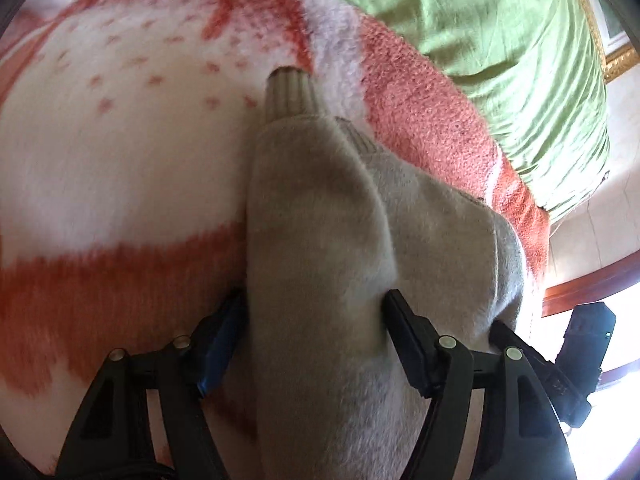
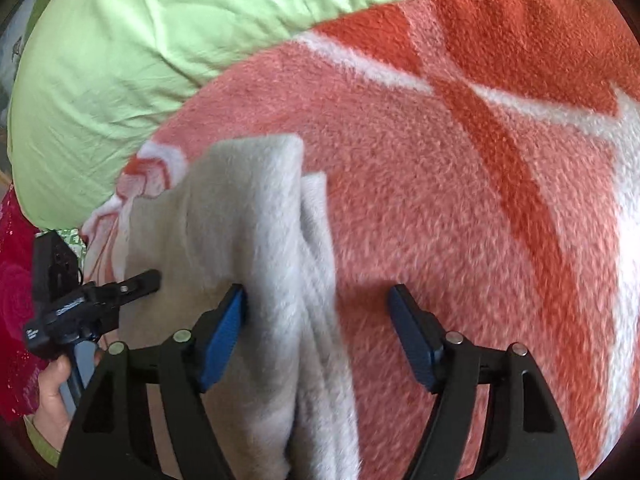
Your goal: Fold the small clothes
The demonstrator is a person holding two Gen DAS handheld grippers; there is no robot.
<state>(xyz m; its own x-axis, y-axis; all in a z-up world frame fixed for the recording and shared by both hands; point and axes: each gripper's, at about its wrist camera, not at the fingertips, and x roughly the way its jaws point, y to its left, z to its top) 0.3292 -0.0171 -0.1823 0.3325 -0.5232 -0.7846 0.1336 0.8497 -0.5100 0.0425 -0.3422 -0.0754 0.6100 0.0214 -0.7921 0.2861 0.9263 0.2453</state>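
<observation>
A small beige fleece garment (image 1: 320, 220) with a ribbed cuff (image 1: 290, 94) lies on an orange, pink and white blanket (image 1: 120, 160). In the left wrist view my left gripper (image 1: 316, 316) is open, its fingers either side of a fold of the garment that fills the gap. In the right wrist view my right gripper (image 2: 318, 312) is open; the garment (image 2: 248, 216) drapes over its left finger (image 2: 226, 332) and into the gap, the right finger (image 2: 412, 332) is over bare blanket (image 2: 440, 180). The left gripper (image 2: 136, 280) shows there too, at the garment's left edge.
A light green sheet (image 1: 500, 40) covers the bed beyond the blanket, also in the right wrist view (image 2: 100, 60). The right gripper's body (image 1: 580, 360) shows at the right edge. A red floral cloth (image 2: 16, 300) and a hand (image 2: 52, 392) sit at the left edge.
</observation>
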